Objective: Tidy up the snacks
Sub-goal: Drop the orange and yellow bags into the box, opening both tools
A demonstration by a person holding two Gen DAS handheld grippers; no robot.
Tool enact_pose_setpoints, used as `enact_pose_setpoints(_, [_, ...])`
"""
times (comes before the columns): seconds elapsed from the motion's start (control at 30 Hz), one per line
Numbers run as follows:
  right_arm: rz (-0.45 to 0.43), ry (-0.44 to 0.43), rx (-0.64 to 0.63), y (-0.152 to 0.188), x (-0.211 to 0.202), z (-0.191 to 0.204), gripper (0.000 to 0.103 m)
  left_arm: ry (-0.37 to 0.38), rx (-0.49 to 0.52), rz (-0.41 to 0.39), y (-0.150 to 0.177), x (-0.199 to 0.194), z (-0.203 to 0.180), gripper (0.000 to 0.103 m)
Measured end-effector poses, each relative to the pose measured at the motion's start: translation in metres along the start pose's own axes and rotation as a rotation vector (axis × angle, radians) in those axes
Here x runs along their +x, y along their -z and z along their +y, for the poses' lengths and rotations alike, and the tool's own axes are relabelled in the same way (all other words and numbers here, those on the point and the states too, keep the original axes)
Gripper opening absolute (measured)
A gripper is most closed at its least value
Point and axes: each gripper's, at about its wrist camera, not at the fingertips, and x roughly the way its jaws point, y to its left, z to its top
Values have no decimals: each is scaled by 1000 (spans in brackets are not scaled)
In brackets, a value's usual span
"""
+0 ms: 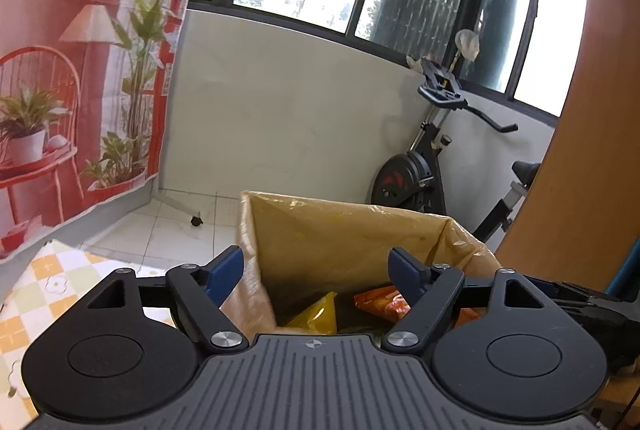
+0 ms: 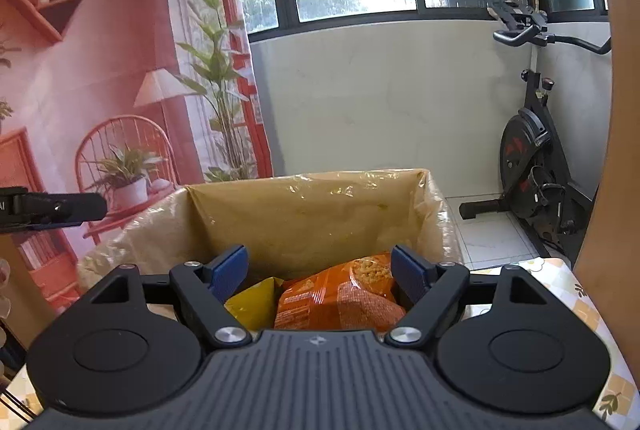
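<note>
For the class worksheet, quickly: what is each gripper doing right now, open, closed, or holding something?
Left gripper: open, holding nothing, above the lined box.
Right gripper: open, empty; the orange snack bag lies in the box below it.

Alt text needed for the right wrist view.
An orange snack bag and a yellow packet lie inside a plastic-lined cardboard box, seen past the open, empty jaws of the right gripper. An exercise bike stands behind, right.

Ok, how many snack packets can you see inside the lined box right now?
2. An orange packet lies toward the right of the lined box, and a yellow packet sits at its left. The gripper bodies block the box's floor, so more may be hidden.
</note>
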Motion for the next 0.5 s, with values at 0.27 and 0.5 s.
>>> enact_pose_setpoints(0.27, [-15, -2, -42, 7, -46, 0, 81, -26, 19, 18, 16, -28, 16, 83])
enact_pose_setpoints(0.5, [-31, -5, -56, 22, -78, -4, 81, -52, 45, 34, 43, -48, 30, 84])
